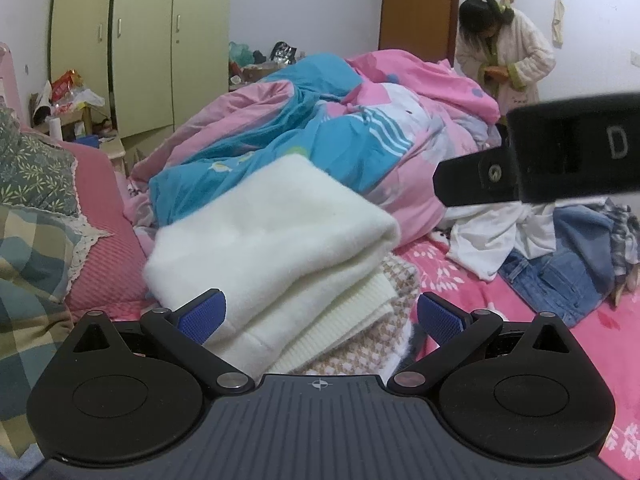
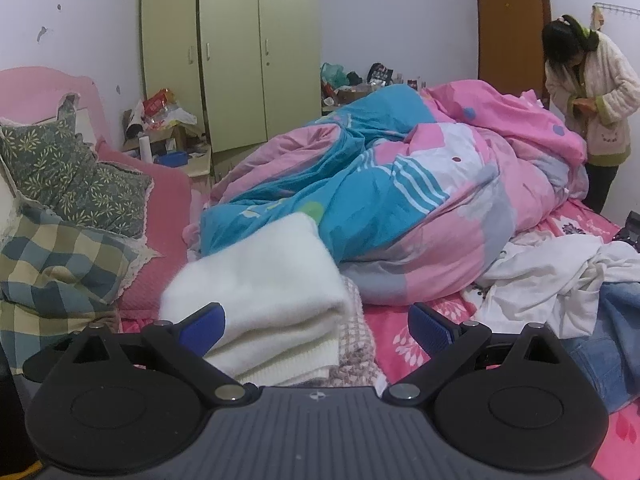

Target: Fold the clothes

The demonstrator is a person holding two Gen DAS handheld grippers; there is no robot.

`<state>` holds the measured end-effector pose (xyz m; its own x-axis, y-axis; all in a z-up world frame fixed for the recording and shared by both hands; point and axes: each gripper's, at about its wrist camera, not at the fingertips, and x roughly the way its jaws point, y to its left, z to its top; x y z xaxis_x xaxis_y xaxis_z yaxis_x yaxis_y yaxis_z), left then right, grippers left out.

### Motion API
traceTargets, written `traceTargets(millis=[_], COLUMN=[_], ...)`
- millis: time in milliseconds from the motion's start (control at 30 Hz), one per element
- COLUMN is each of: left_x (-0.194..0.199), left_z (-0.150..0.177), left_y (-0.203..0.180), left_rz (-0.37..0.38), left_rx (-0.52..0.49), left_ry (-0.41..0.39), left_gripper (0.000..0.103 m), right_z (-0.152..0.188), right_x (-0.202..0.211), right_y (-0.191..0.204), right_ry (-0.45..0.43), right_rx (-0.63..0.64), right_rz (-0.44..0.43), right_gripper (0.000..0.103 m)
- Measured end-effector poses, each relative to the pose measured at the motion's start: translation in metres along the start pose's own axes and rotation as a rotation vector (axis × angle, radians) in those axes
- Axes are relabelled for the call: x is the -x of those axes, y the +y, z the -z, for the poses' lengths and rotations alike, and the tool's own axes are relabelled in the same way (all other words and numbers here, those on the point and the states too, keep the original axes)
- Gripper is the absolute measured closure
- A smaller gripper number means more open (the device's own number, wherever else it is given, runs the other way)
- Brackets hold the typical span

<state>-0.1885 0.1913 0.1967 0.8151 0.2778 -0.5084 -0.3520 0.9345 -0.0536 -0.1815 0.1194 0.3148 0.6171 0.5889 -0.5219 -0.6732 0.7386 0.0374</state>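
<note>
A folded white fluffy garment (image 1: 272, 232) lies on top of a stack with a cream ribbed knit (image 1: 352, 312) and a pink houndstooth piece (image 1: 384, 344) on the pink bed. My left gripper (image 1: 320, 316) is open, its blue pads either side of the stack's near edge, holding nothing. My right gripper (image 2: 316, 324) is open and empty, just right of the same white garment (image 2: 260, 280). Its black body shows in the left wrist view (image 1: 560, 160) at the right. A pile of unfolded clothes, white shirt (image 2: 552, 280) and blue jeans (image 2: 608, 344), lies to the right.
A rumpled pink and blue duvet (image 2: 380, 200) fills the bed's middle. Pillows (image 2: 60, 216) and a pink headboard (image 2: 40, 88) are at left. A person in a white robe (image 2: 592, 92) stands at the far right. Green wardrobes (image 2: 240, 52) and a cluttered nightstand (image 2: 168, 136) stand behind.
</note>
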Motion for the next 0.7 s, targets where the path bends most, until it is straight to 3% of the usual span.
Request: traceTargets(millis=[200, 500, 700], left_x=[-0.001, 0.011, 0.006], left_z=[-0.001, -0.005, -0.005], left_y=[0.002, 0.004, 0.004], left_rz=[0.002, -0.028, -0.026], left_rx=[0.011, 0.03, 0.024], left_ry=[0.004, -0.088, -0.069], left_gripper=[0.0, 0.0, 0.0], right_z=[0.001, 0.002, 0.002], right_x=[-0.002, -0.002, -0.001], right_y=[0.0, 0.001, 0.004], right_ry=[0.019, 0.016, 0.019], right_rx=[0.007, 0.019, 0.027], right_rz=[0.014, -0.006, -0.014], right_gripper=[0.003, 0.003, 0.003])
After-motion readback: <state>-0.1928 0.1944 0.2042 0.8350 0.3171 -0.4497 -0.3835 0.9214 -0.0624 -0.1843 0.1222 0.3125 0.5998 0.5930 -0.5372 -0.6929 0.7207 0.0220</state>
